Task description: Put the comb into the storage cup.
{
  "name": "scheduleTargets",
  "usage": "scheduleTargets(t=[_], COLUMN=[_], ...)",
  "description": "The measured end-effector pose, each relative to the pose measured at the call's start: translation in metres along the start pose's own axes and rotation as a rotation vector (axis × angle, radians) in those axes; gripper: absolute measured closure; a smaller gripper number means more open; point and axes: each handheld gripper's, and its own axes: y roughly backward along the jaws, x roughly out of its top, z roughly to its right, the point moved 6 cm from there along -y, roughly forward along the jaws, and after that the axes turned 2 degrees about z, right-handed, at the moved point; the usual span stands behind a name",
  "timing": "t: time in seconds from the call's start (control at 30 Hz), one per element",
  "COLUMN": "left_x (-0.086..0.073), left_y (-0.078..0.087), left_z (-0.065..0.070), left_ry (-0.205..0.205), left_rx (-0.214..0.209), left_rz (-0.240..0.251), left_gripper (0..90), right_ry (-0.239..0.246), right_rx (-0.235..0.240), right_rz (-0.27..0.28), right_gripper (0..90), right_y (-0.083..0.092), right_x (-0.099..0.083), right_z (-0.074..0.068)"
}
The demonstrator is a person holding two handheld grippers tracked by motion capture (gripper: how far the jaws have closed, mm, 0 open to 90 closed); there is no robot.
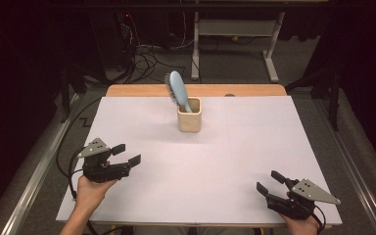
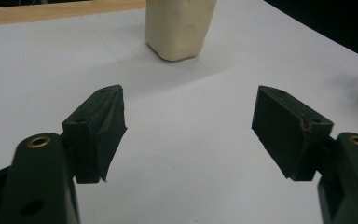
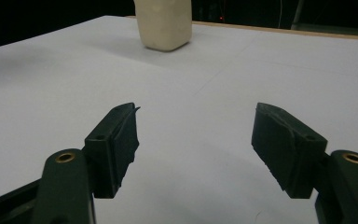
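Lower left, the left hand-held gripper (image 1: 127, 154) gapes empty; lower right, the right hand-held gripper (image 1: 269, 181) likewise. Upper centre of the white counter (image 1: 235, 147), the pale-blue plastic hairbrush (image 1: 177, 88) stands in the cream square cup (image 1: 189, 117), seemingly done or untouched.

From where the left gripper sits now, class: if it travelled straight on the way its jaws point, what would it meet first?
Probably the cream cup, slightly left of centre ahead of the open left gripper; only bare white table lies between. It might just pass beside it.
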Motion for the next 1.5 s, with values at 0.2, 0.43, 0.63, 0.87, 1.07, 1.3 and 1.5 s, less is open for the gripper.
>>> scheduleTargets(t=[0.2, 0.43, 0.63, 0.87, 1.07, 1.3, 1.5], left_x=[-0.005, -0.01, -0.015, -0.021, -0.026, -0.031, -0.037], left_y=[0.002, 0.004, 0.004, 0.005, 0.005, 0.007, 0.006], left_z=[0.0, -0.001, -0.003, -0.003, -0.004, -0.005, -0.006], left_ry=[0.002, 0.008, 0.009, 0.02, 0.026, 0.037, 0.046], left_rx=[0.001, 0.002, 0.007, 0.01, 0.01, 0.013, 0.013], left_rz=[-0.004, 0.002, -0.007, -0.006, -0.004, 0.002, -0.001], left_gripper=[26.1, 25.9, 25.6, 25.5, 25.5, 25.3, 25.3], right_ry=[-0.001, -0.001, -0.002, -0.001, -0.002, -0.002, -0.002], right_rx=[0.0, -0.001, 0.0, 0.0, -0.001, 0.0, 0.0], right_rz=[0.0, 0.002, 0.0, -0.001, 0.0, -0.001, -0.002], right_gripper=[32.0, 32.0, 32.0, 32.0, 32.0, 32.0, 32.0], right_y=[0.0, 0.0, 0.0, 0.0, 0.0, 0.0, 0.0], right_x=[0.0, 0.0, 0.0, 0.0, 0.0, 0.0, 0.0], right_z=[0.0, 0.0, 0.0, 0.0, 0.0, -0.001, 0.0])
